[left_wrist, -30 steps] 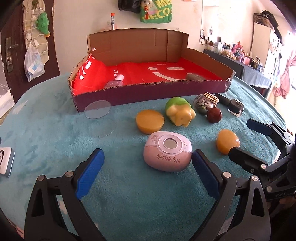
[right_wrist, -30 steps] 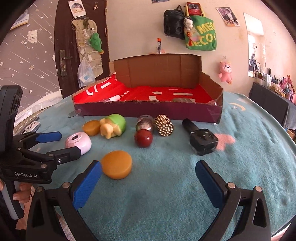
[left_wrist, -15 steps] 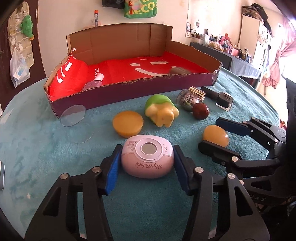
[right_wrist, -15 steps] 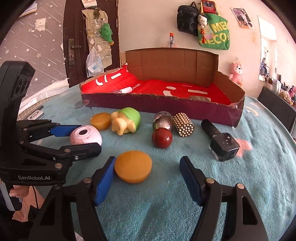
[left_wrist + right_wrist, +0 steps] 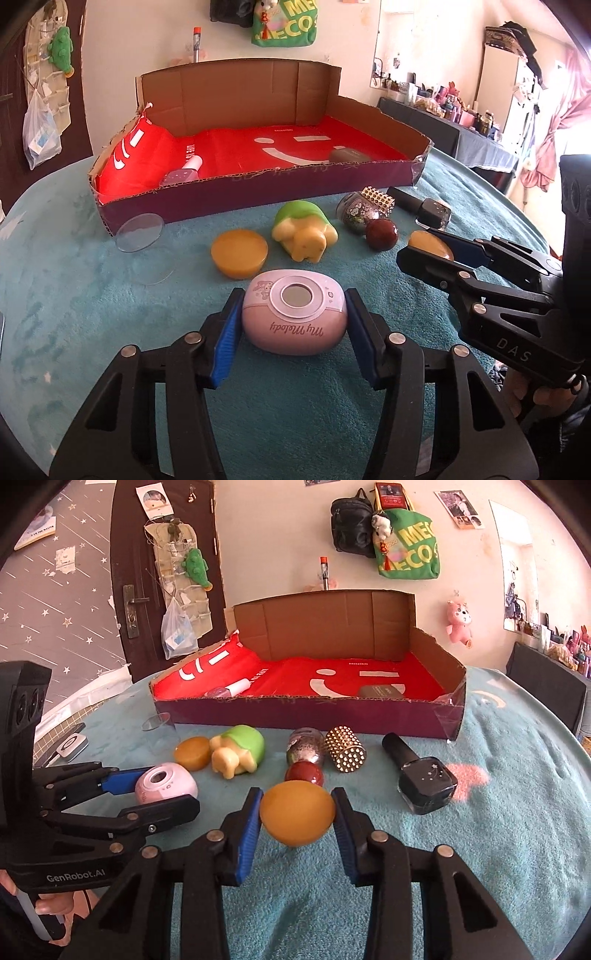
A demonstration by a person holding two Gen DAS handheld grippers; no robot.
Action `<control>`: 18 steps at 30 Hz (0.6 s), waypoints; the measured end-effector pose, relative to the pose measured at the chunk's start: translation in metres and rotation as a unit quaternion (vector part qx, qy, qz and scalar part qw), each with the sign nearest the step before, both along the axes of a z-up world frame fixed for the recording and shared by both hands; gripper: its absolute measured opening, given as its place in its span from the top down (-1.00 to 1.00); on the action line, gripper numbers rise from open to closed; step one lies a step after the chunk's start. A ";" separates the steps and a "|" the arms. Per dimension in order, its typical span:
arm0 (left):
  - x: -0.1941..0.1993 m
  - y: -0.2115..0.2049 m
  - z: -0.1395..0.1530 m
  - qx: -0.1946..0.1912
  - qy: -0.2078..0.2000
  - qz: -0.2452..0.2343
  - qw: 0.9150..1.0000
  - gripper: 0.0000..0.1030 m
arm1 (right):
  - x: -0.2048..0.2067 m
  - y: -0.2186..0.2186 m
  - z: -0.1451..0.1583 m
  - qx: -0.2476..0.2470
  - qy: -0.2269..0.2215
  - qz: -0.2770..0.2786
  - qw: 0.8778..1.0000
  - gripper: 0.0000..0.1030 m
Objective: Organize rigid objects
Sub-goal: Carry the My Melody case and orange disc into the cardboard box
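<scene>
Gripping was observed at both hands. The left gripper (image 5: 293,325) was clamped on the pink speaker (image 5: 294,317), both blue pads pressed against its sides, the speaker resting on the teal cloth (image 5: 92,295) at 6 o'clock of the left wrist view. The right gripper (image 5: 297,818) was closing its jaws, with the amber disc (image 5: 297,812) between the pads and touching both; the disc sat at the centre of the right wrist view, tilted on edge.

A second amber disc (image 5: 239,252) lay flat at 11 o'clock from the speaker, with the green-and-yellow toy (image 5: 304,232) just beside it at 3 o'clock. Beyond, the dark red ball (image 5: 303,772) touched the glitter jar (image 5: 306,743), and the gold studded cylinder (image 5: 345,749) lay just beside that jar. The black bottle (image 5: 421,775) lay on its side at 3 o'clock of the group.

The cardboard box (image 5: 295,716), lined in red, stood at 12 o'clock behind all items. A clear round lid (image 5: 140,233) leaned against its front wall.
</scene>
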State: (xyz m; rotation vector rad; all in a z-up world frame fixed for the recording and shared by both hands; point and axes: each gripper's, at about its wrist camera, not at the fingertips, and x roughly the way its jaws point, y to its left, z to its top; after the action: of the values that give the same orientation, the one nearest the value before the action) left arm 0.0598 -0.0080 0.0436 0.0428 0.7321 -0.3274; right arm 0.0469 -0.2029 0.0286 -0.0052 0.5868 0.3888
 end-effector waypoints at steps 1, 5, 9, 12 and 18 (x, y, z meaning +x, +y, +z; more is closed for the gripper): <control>0.000 -0.001 0.000 0.001 -0.001 0.000 1.000 0.01 | 0.000 -0.001 0.000 -0.001 0.000 -0.001 1.000 0.22; -0.001 0.000 0.001 -0.003 -0.002 -0.002 1.000 0.01 | -0.001 -0.001 -0.001 -0.004 0.002 -0.002 1.000 0.22; -0.002 0.001 0.002 -0.003 -0.003 -0.001 1.000 0.01 | -0.001 0.001 -0.002 -0.009 0.003 0.001 1.000 0.22; -0.001 0.001 0.004 -0.004 -0.004 -0.002 1.000 0.01 | 0.000 0.002 -0.002 -0.010 0.004 0.005 1.000 0.22; 0.001 0.002 0.012 -0.007 -0.009 -0.003 1.000 0.01 | 0.002 0.004 0.004 -0.010 0.004 0.010 1.000 0.22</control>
State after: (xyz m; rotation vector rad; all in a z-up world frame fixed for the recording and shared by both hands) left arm 0.0613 -0.0063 0.0555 0.0349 0.7118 -0.3372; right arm 0.0494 -0.1992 0.0323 -0.0281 0.5994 0.4032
